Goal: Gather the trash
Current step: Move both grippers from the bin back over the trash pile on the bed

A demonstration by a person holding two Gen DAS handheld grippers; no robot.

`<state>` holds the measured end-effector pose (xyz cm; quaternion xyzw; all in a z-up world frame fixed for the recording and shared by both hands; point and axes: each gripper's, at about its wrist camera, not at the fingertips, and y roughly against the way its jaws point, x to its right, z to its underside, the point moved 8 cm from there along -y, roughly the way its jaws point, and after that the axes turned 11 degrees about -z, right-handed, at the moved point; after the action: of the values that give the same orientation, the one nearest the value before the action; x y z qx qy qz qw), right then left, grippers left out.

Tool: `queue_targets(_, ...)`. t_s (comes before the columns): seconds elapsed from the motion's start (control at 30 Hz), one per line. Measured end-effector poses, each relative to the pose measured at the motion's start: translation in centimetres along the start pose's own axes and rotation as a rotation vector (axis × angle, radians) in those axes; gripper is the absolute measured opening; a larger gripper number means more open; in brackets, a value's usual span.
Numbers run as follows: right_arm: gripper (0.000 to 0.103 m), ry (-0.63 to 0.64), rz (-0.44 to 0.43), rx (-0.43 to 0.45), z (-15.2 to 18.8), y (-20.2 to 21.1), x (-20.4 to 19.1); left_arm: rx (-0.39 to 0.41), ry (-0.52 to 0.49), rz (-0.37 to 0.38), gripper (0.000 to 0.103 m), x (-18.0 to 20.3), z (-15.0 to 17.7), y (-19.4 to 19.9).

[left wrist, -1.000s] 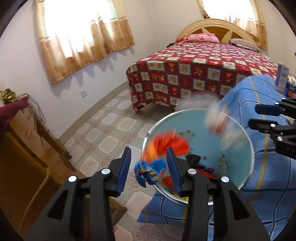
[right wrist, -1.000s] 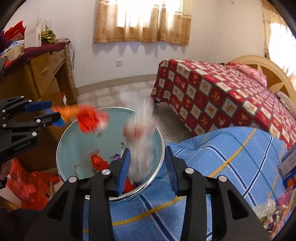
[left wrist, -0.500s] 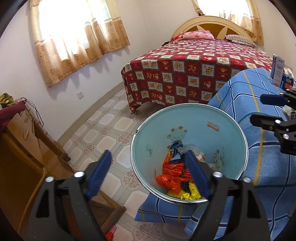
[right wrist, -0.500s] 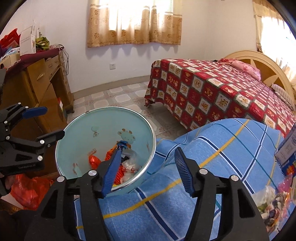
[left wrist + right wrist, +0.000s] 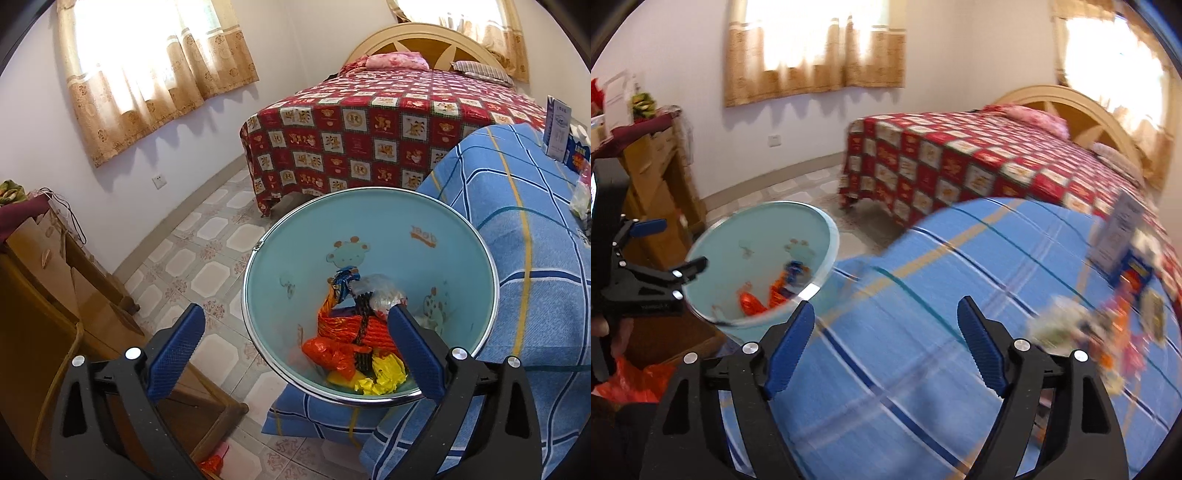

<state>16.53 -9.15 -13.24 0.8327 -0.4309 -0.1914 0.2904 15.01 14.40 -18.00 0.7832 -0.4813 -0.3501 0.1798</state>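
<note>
Both wrappers had dropped into the bin (image 5: 458, 236), both hand-held grippers' jaws having just been opening, empty; next, the right hand-held gripper (image 5: 886, 343) needed the bench-edge litter (image 5: 1082, 332).

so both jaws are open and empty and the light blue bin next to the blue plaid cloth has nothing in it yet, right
Not quite. The light blue bin already holds crumpled wrappers, orange, yellow and clear, as the left wrist view shows. The rest stands: left gripper and right gripper jaws are open and empty, beside the blue plaid cloth.
</note>
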Motion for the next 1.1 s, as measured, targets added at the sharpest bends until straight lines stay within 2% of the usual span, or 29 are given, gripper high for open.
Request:
queue_targets(0.23,0.08,-0.27,0.163,0.027,4.8,5.6,8.2,0.002,0.002,0.027,0.097,1.1,0.4,0.2)
queue_targets(0.4,0.079,-0.41,0.214,0.033,7.2,7.0,12.5,-0.01,0.002,0.057,0.097,2.0,0.6,0.6)
queue_targets(0.5,0.074,-0.454,0.215,0.023,7.8,6.8,13.9,-0.014,0.001,0.055,0.097,2.3,0.6,0.6)
queue_targets(0.57,0.074,-0.47,0.181,0.011,8.4,6.6,14.5,-0.019,0.0,0.055,0.097,2.5,0.4,0.5)
queue_targets(0.7,0.073,-0.484,0.139,0.002,8.2,5.7,14.5,-0.018,-0.012,0.052,0.097,3.0,0.3,0.3)
queue_targets(0.83,0.073,-0.502,0.114,-0.048,7.8,3.8,14.4,-0.016,-0.026,0.063,0.097,4.0,0.0,0.2)
queue_targets(0.97,0.062,-0.528,0.087,-0.069,7.8,3.0,14.4,0.004,-0.037,0.07,0.097,4.9,-0.7,0.5)
queue_targets(1.03,0.048,-0.508,0.085,-0.069,7.8,3.5,14.1,0.01,-0.038,0.076,0.097,5.1,-0.8,0.7)
queue_targets(1.07,0.031,-0.496,0.086,-0.074,7.8,3.7,14.0,0.012,-0.039,0.077,0.097,5.2,-0.9,0.8)
queue_targets(1.1,0.025,-0.489,0.092,-0.075,7.8,3.8,14.1,0.012,-0.041,0.079,0.097,5.3,-0.9,0.8)
